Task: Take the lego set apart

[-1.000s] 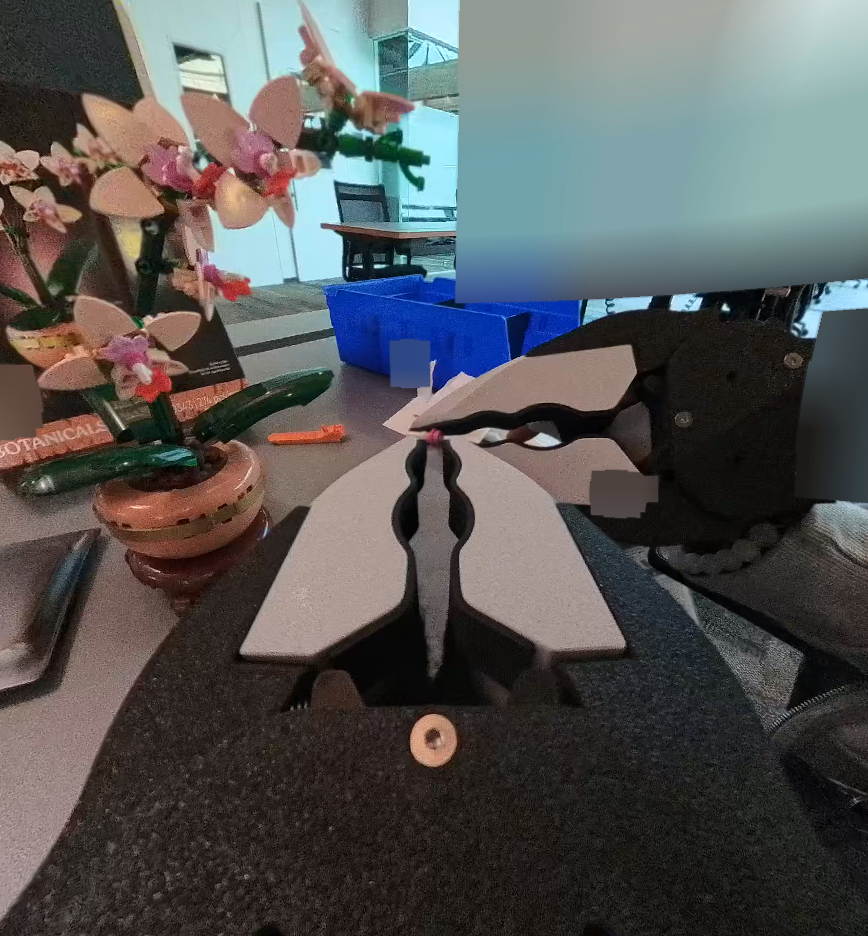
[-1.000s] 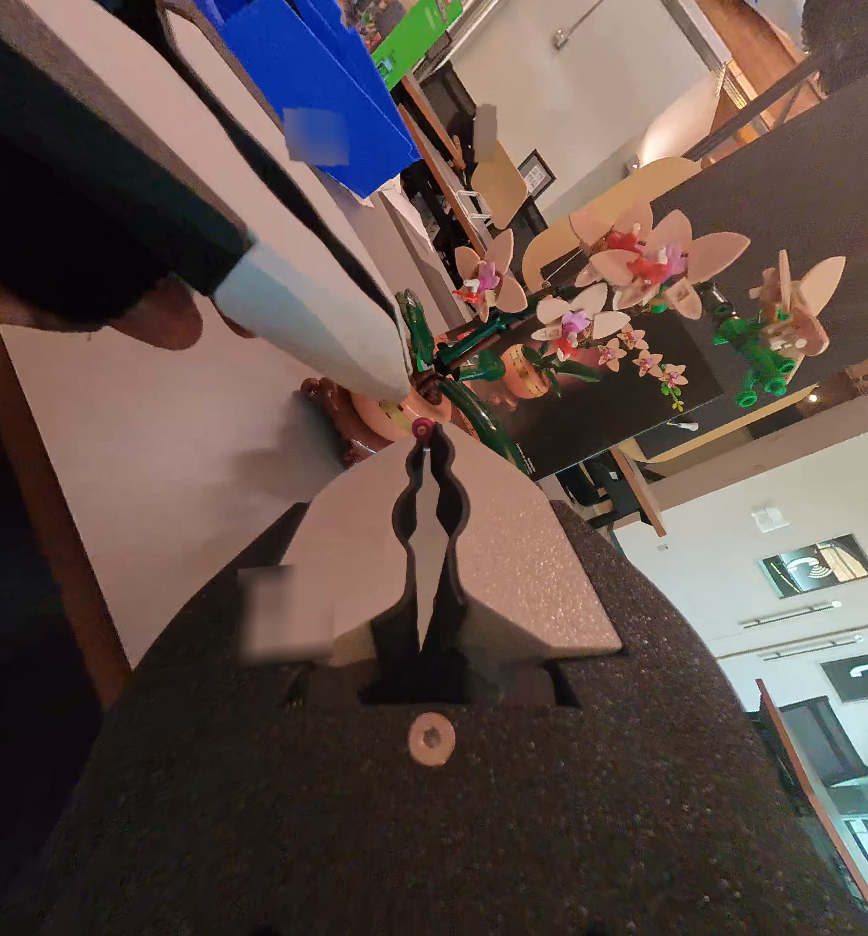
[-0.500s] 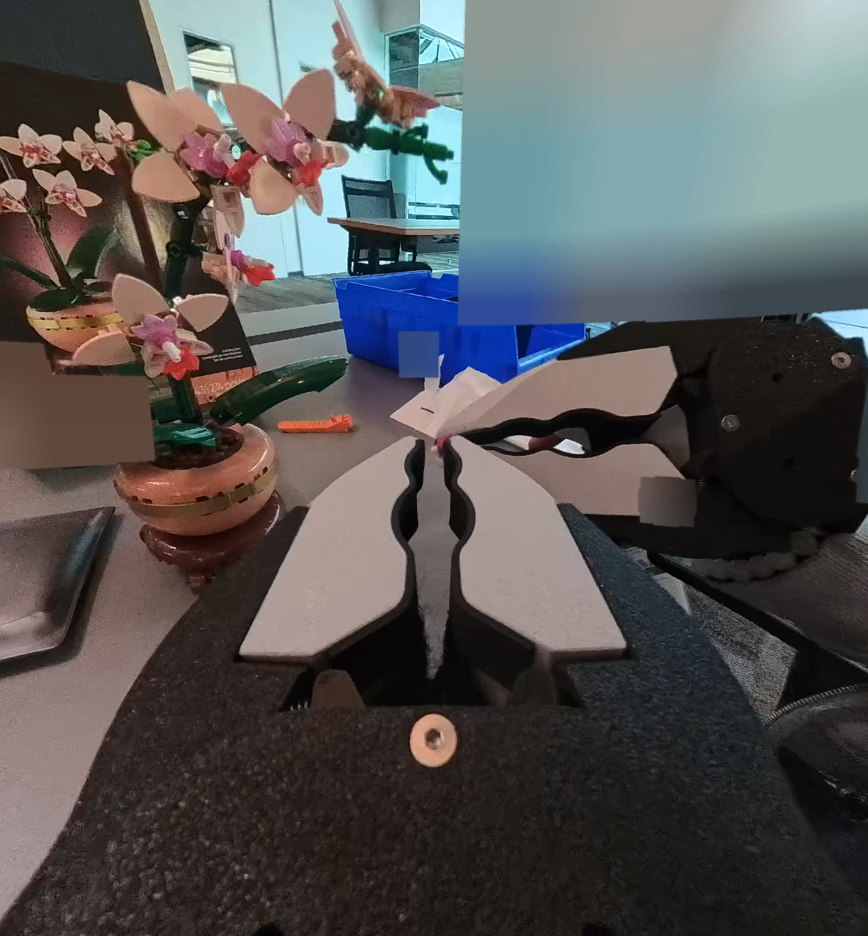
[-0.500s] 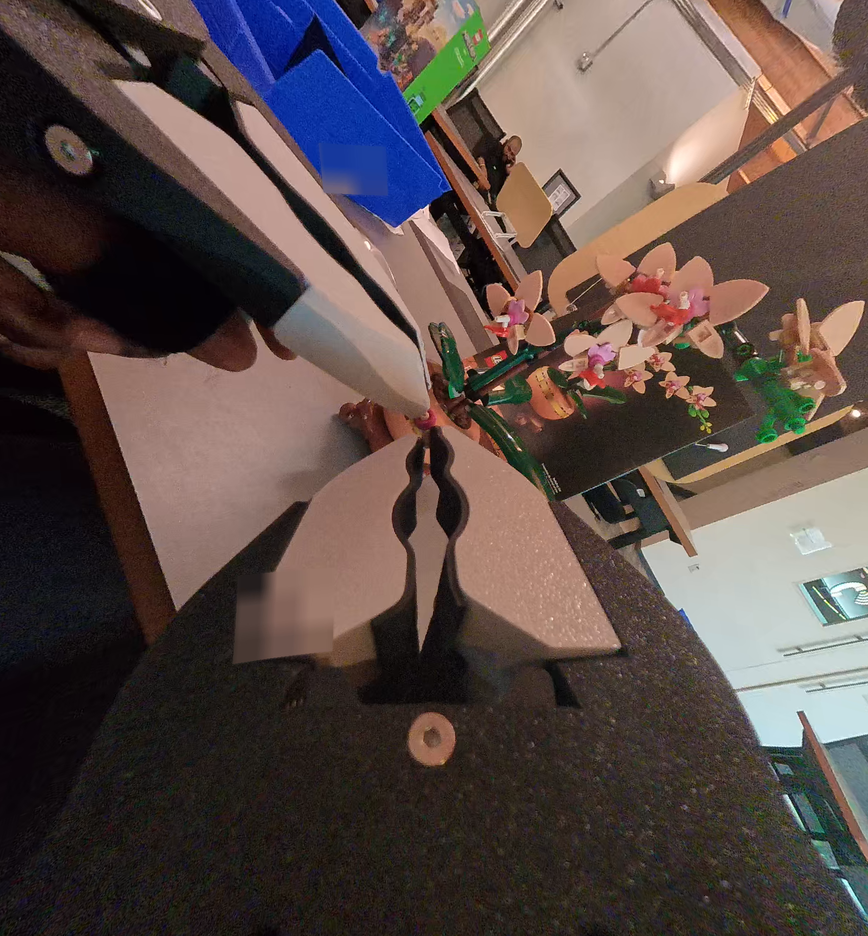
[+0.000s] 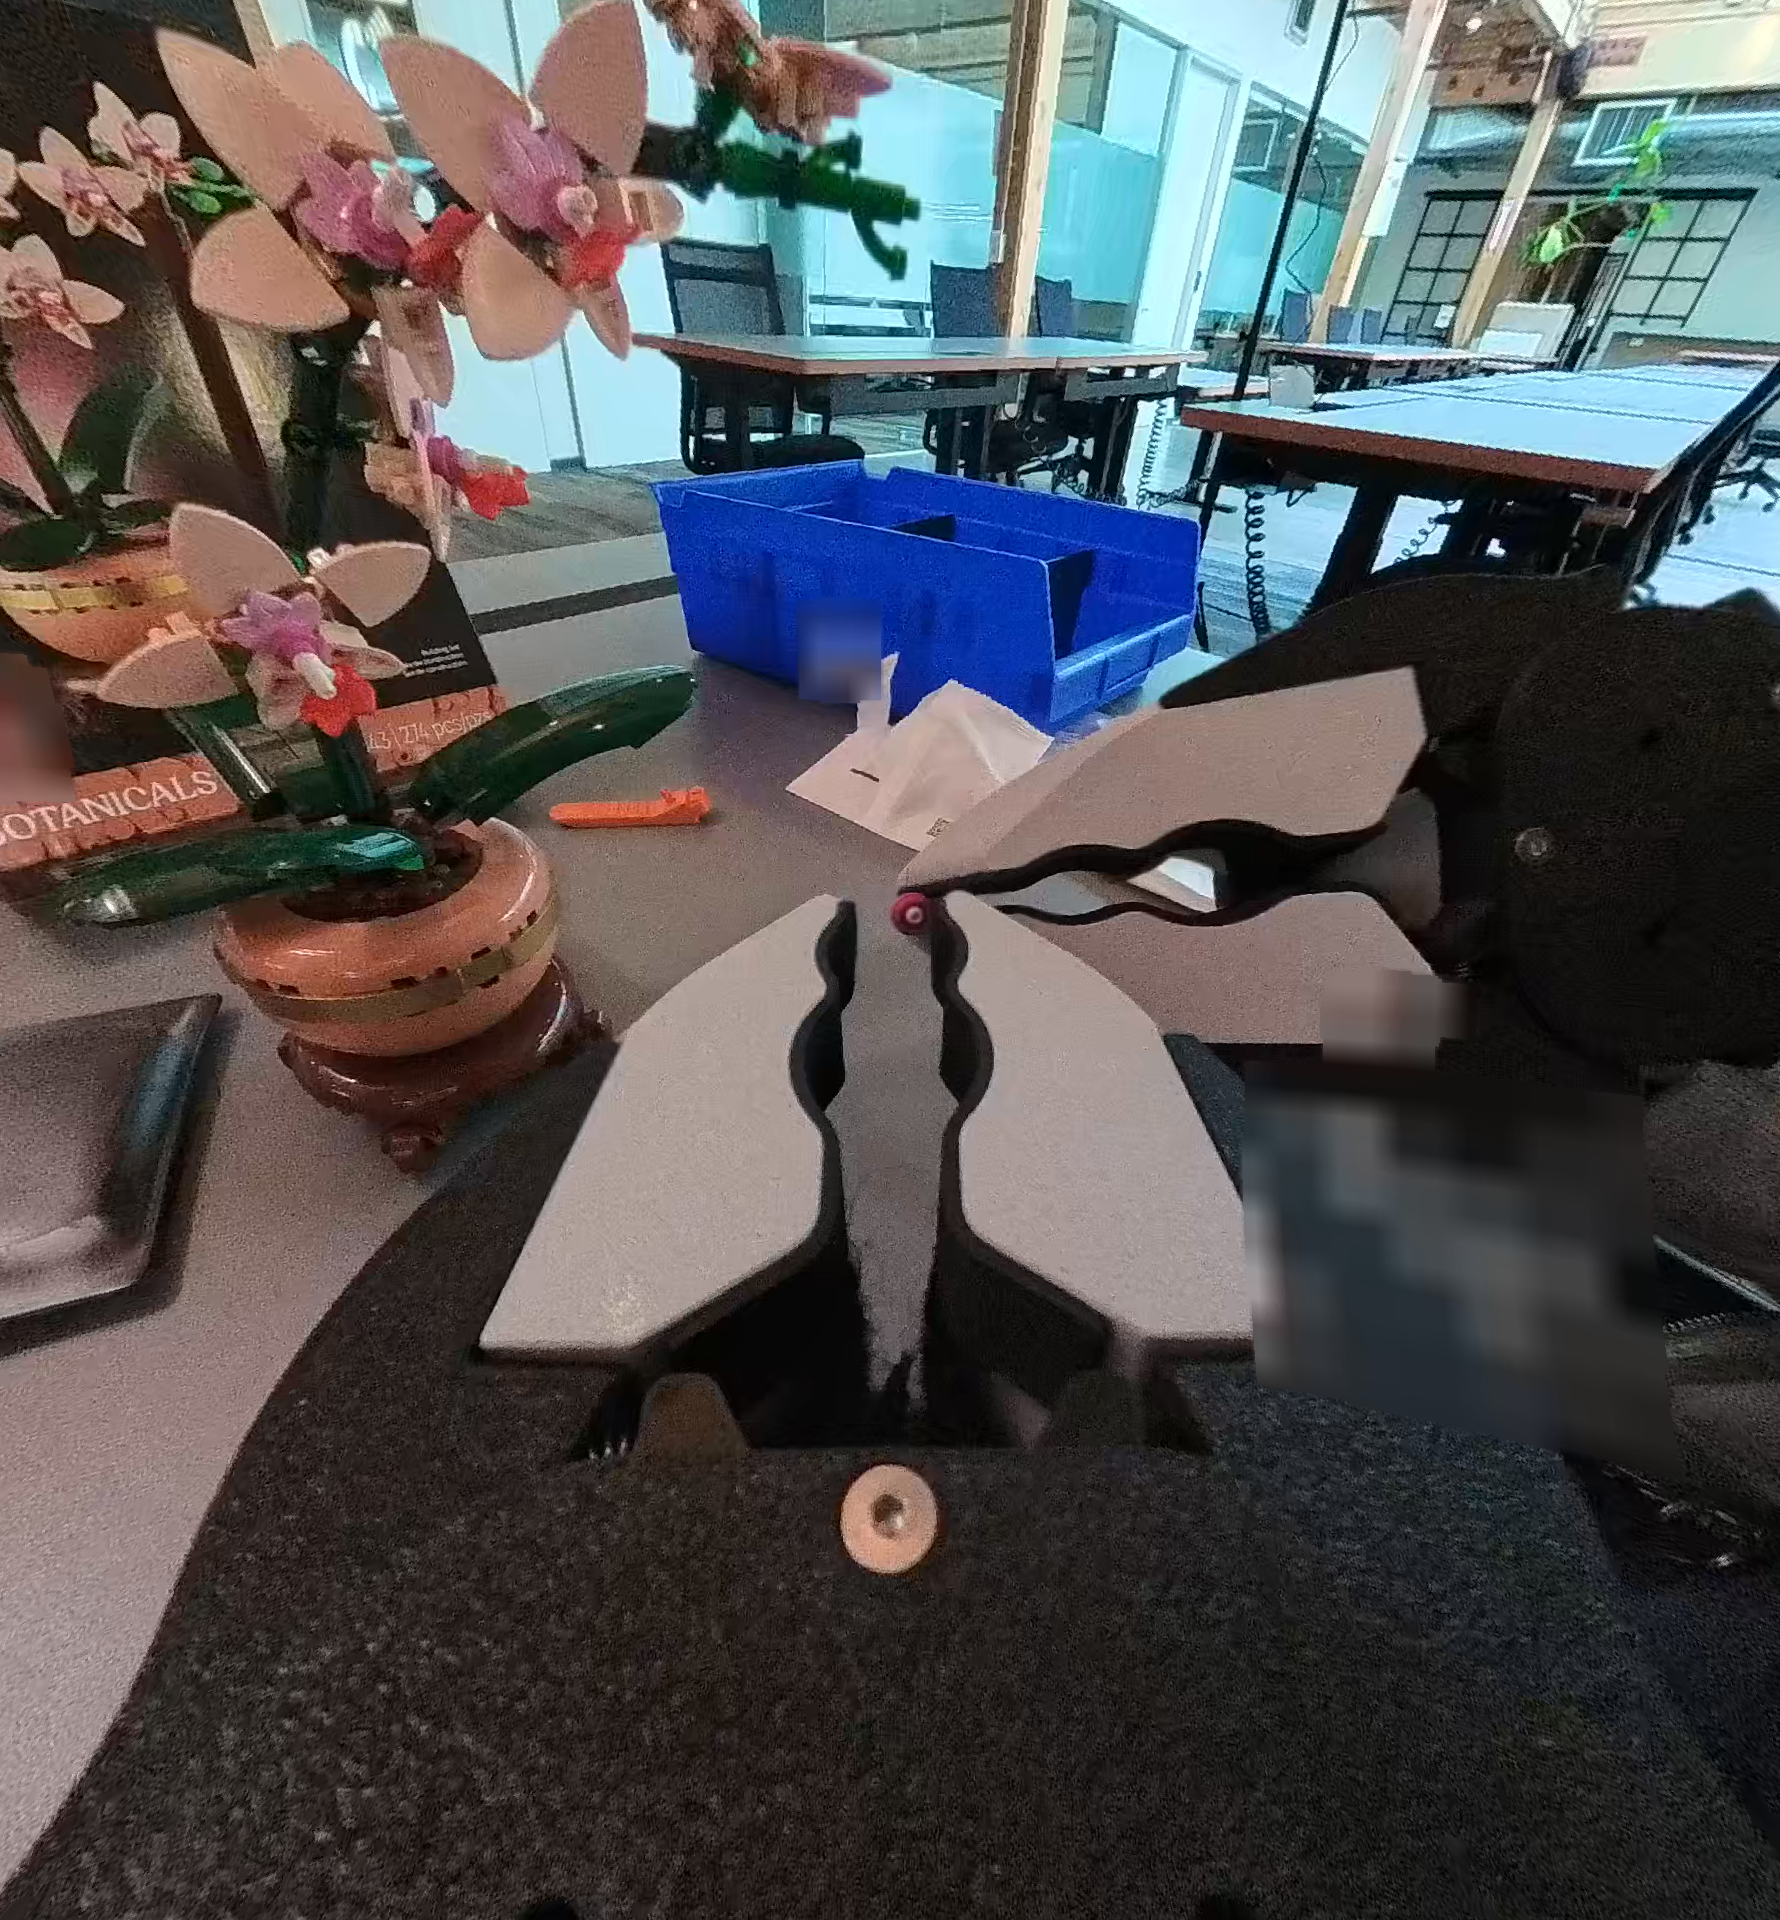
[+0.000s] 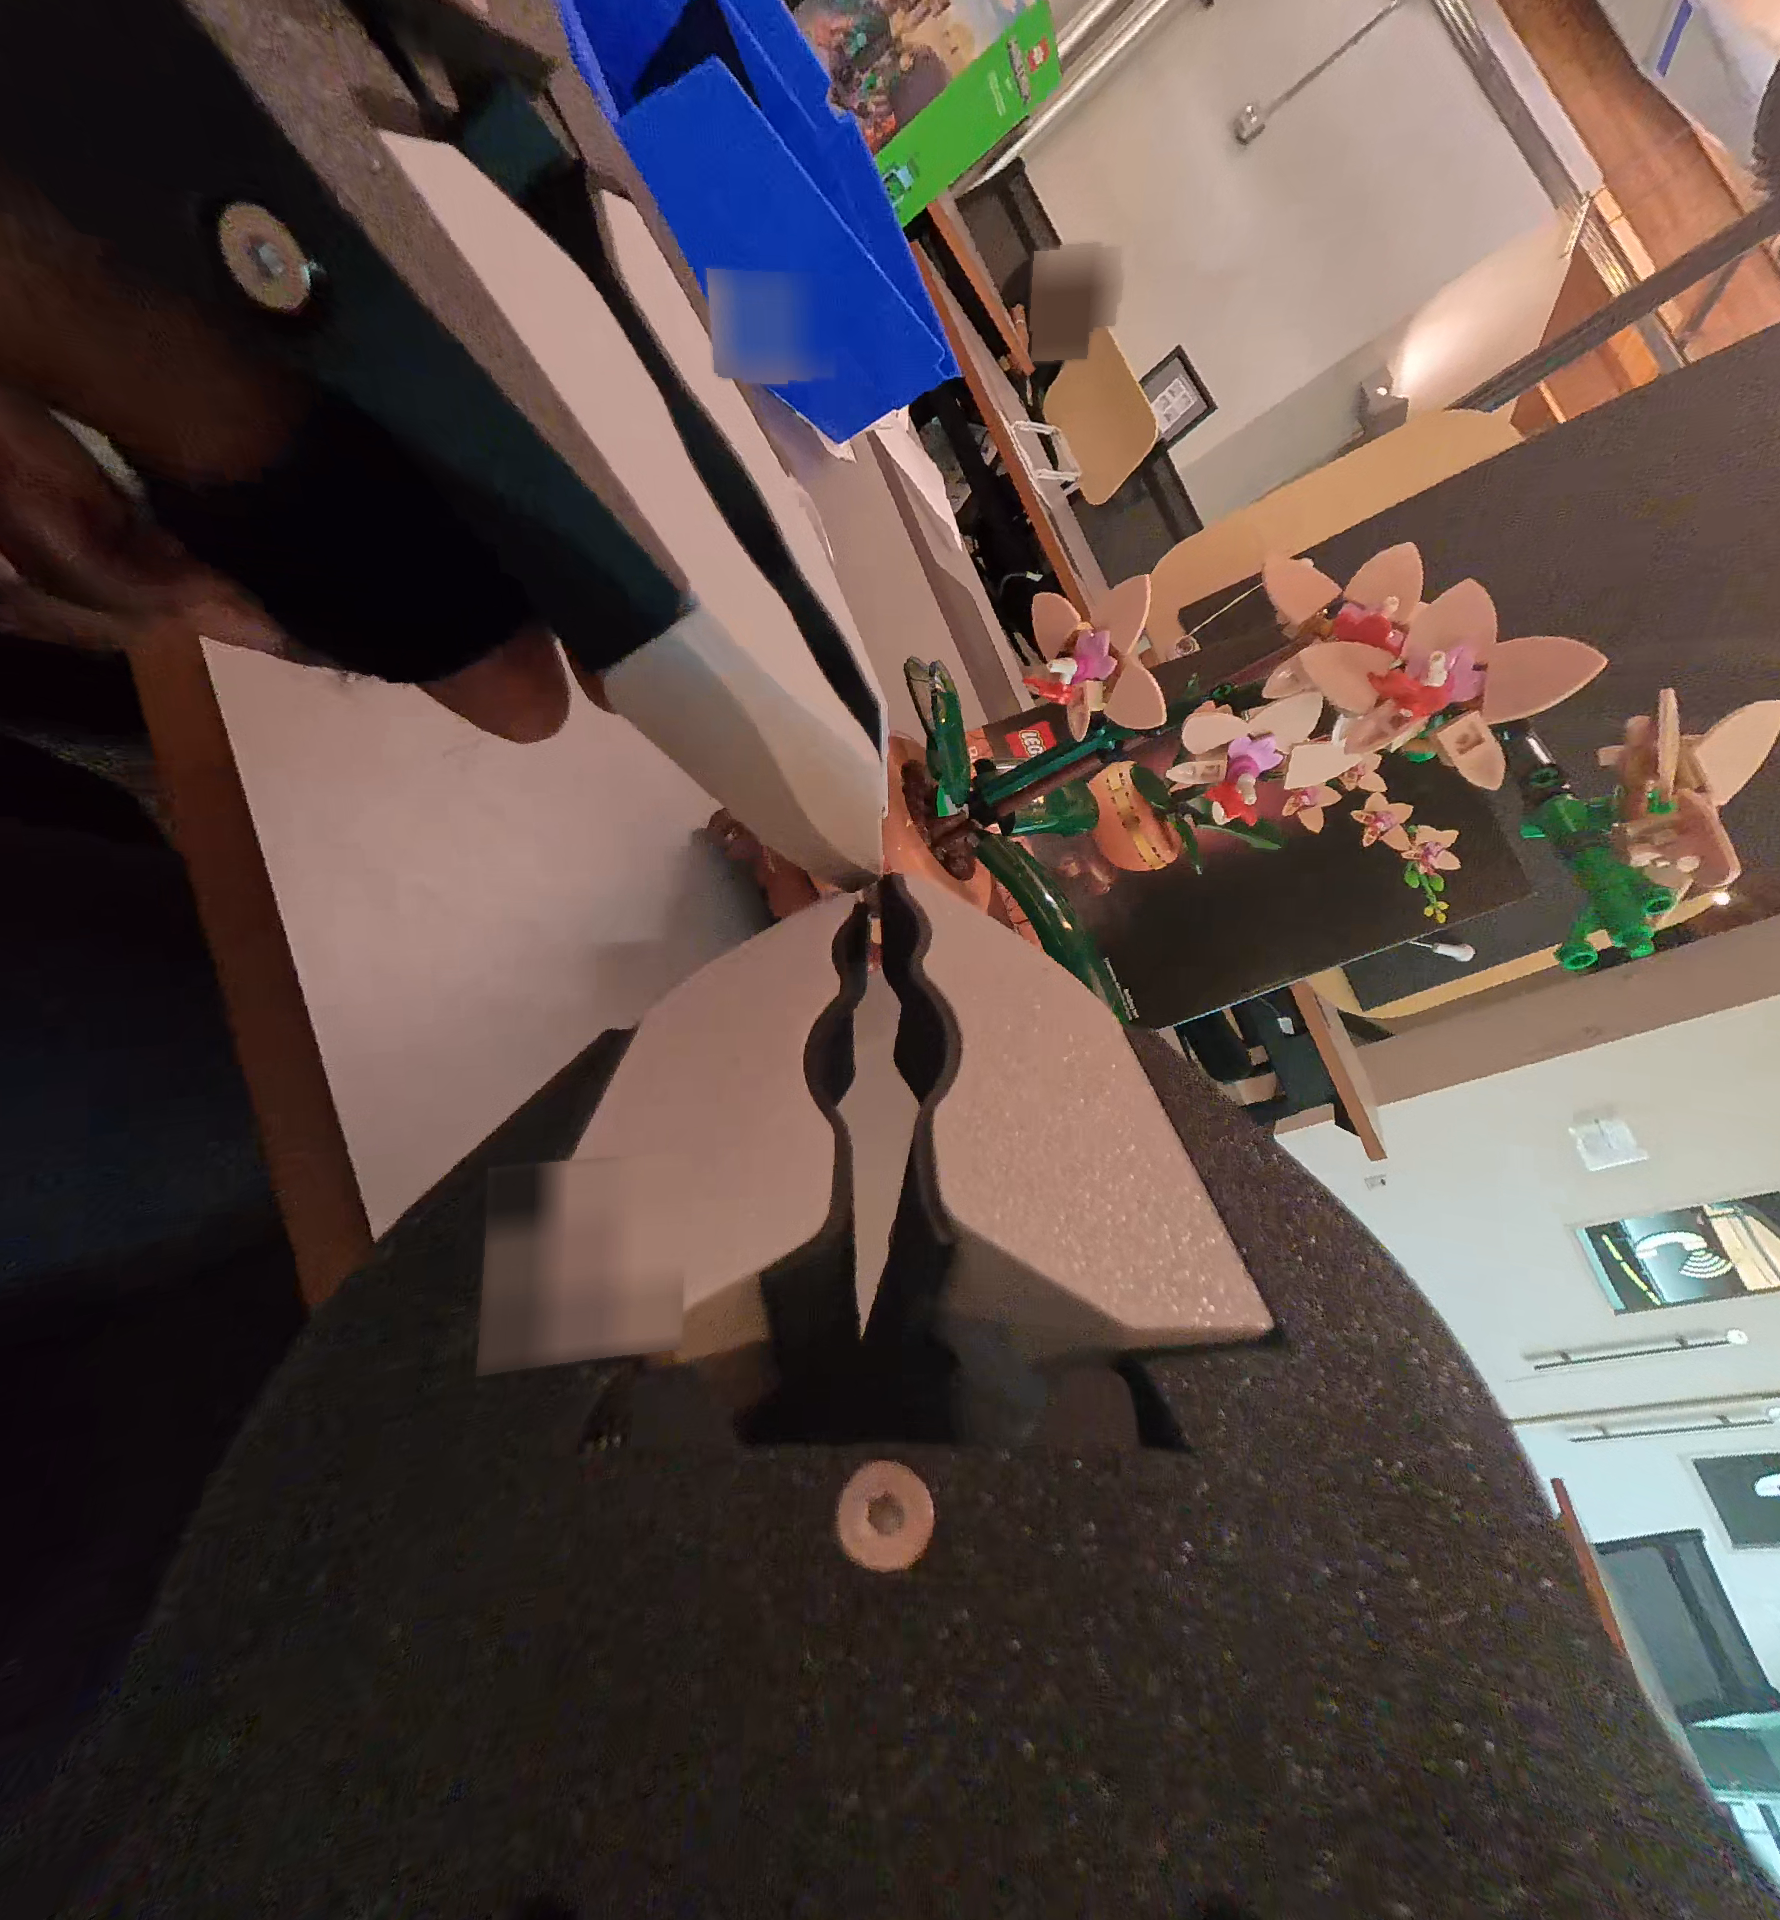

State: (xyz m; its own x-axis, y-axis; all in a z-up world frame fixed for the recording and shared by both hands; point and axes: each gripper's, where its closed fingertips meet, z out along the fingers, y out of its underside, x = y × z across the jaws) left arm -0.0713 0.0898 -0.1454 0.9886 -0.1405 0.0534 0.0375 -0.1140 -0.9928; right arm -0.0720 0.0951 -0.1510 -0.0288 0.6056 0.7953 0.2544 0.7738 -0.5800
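Note:
The lego orchid [image 5: 387, 935] stands in its pink pot at the left of the grey table, with pink flowers and green leaves. It also shows in the right wrist view [image 6: 1312, 707]. My left gripper [image 5: 888, 920] is open a little, and its jaws are empty. My right gripper [image 5: 917, 902] comes in from the right and is shut on a small pink lego piece [image 5: 911, 914]. The piece sits right beside my left gripper's right fingertip. In the right wrist view my right gripper [image 6: 873, 904] is shut. One left finger [image 6: 761, 748] meets its tips, and the piece is hidden there.
A blue bin [image 5: 927, 613] stands behind, with a white paper bag [image 5: 917, 769] in front of it. An orange brick separator [image 5: 631, 810] lies near the pot. The set's box [image 5: 55, 468] stands at the far left. A black tray [image 5: 44, 1143] lies at the left. The table edge [image 6: 242, 935] is near. My two grippers' fingertips are within a few centimetres of each other. Both grippers' tips are roughly 12 centimetres from the lego orchid [image 5: 387, 935].
My left gripper was shut on the pink piece and has opened off it. The right gripper keeps hold of the piece. Both grippers shifted slightly right of the orchid.

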